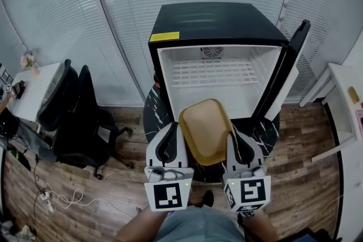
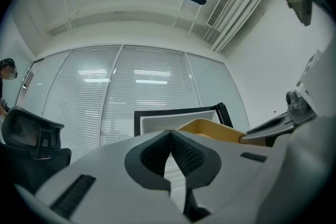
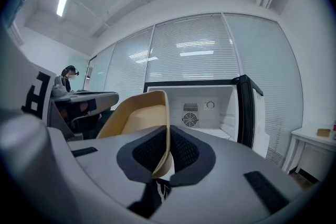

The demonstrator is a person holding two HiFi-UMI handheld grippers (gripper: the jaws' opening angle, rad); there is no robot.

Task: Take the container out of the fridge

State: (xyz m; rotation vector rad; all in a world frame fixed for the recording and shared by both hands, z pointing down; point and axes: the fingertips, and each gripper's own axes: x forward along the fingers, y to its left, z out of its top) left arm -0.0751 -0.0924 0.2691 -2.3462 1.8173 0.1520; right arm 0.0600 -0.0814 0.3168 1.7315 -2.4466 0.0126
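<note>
The fridge [image 1: 221, 25] stands open on the round table [image 1: 153, 119]. Its door [image 1: 286, 65] is swung out to the right and closes off that side. A wire shelf [image 1: 212, 72] divides the inside into two levels. The container [image 1: 205, 130] fills the middle, just in front of the opening. To the left there is a strip of floor [image 1: 127, 115], then the office chairs [image 1: 74, 110]. Far to the right stands a white table [image 1: 340, 99].

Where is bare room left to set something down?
Bare: the wire shelf and floor inside the fridge. Crowded: the table strip before it, overhung by the container, left tongs and right tongs.
</note>
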